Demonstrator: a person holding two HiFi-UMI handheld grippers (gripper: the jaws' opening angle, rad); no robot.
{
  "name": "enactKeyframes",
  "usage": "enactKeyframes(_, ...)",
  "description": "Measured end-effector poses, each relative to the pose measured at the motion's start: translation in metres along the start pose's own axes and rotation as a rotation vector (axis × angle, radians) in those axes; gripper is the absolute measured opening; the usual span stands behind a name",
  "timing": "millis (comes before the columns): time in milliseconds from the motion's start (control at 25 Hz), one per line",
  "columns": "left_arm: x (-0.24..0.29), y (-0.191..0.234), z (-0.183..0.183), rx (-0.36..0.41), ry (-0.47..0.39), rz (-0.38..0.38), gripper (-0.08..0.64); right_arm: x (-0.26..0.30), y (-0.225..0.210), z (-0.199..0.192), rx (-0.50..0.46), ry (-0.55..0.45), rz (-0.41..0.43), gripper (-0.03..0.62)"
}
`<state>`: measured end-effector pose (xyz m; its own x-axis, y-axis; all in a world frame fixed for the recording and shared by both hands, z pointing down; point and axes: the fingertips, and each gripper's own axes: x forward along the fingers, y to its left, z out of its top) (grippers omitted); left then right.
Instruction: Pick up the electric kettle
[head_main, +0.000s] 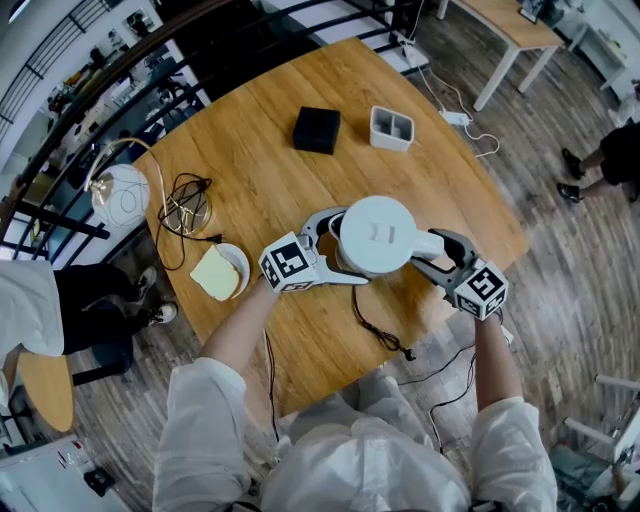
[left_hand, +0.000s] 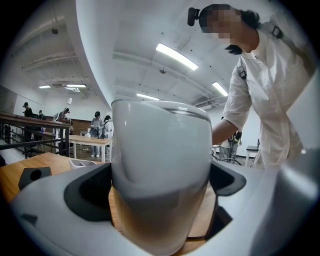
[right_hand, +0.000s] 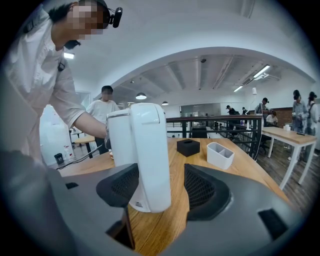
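The white electric kettle (head_main: 375, 232) stands on the round wooden table (head_main: 250, 170), near its front edge. My left gripper (head_main: 348, 247) reaches in from the left, and its grey pads (left_hand: 92, 187) press both sides of the kettle's body (left_hand: 160, 165), which fills the gap. My right gripper (head_main: 432, 252) comes from the right and straddles the kettle's handle (right_hand: 145, 155). There the left pad (right_hand: 120, 185) meets the handle, while a strip of table shows between the handle and the right pad. In the right gripper view the kettle's base rests on the wood.
A black box (head_main: 316, 130) and a white two-part holder (head_main: 391, 128) sit at the far side. A bowl with a yellow piece (head_main: 220, 272), tangled cables (head_main: 185, 205) and a white globe lamp (head_main: 120, 195) lie left. A black cord (head_main: 380, 325) trails off the front edge.
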<state>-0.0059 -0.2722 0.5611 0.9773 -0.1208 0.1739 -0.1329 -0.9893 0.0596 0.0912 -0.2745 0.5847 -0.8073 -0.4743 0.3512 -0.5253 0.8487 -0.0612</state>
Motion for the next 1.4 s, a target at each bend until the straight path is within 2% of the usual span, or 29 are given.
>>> enactKeyframes(480,0.002,0.001,0.0,-0.005,-0.018,-0.012,0.586,0.005,-0.002,0.002,-0.026,-0.017,-0.011,0.282)
enactKeyframes(920,0.001,0.001,0.003,-0.007,-0.031,-0.013,0.586,0.007,0.002,0.006,-0.05,-0.019,0.018,0.228)
enactKeyframes(1120,0.002,0.001,0.003,-0.008,-0.035,-0.012,0.586,0.008,0.012,0.008,-0.09,0.003,0.054,0.146)
enactKeyframes(1400,0.002,0.002,0.003,-0.009,-0.038,-0.012,0.586,0.01,0.009,0.006,-0.113,0.019,0.033,0.119)
